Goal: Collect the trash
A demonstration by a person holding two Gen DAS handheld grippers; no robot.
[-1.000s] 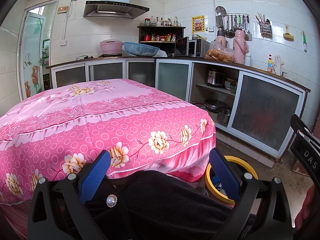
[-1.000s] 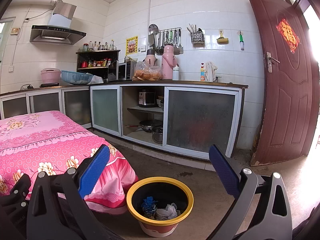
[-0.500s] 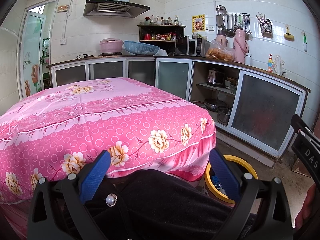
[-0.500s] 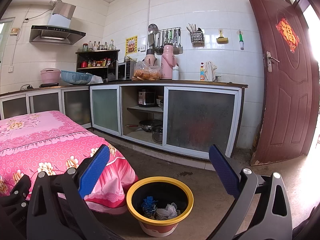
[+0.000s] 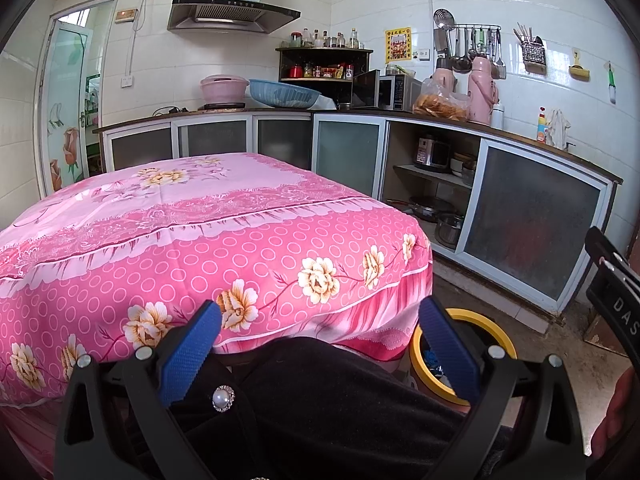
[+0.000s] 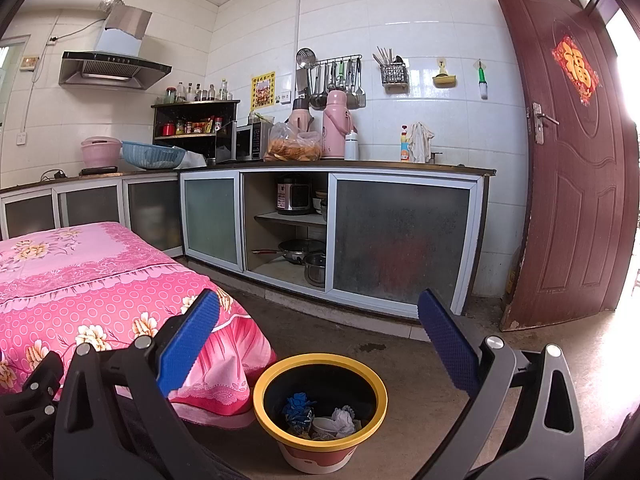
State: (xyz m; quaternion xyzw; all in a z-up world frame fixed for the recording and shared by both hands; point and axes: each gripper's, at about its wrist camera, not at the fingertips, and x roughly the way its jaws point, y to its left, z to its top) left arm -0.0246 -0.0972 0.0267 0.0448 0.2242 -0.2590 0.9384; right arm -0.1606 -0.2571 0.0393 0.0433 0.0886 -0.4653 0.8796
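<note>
Both tongs, left tongs (image 5: pixel 320 344) and right tongs (image 6: pixel 318 334), gape empty; the yellow-rimmed bin (image 6: pixel 320 364), seemingly holding trash, sits below the right tongs, by the desk (image 6: pixel 80 264) corner.

Left wrist view: low, close behind the table (image 5: pixel 224 240), facing across its pink cloth toward the corner counter (image 5: pixel 440 120) and hood (image 5: pixel 232 14). Right wrist view: low and further right, looking down at the bin (image 6: pixel 320 364) on the floor, then on to the counter (image 6: pixel 336 166) and door (image 6: pixel 572 168). Shared: table corner, bin (image 5: pixel 476 316), cabinets, hood, hanging utensils.
</note>
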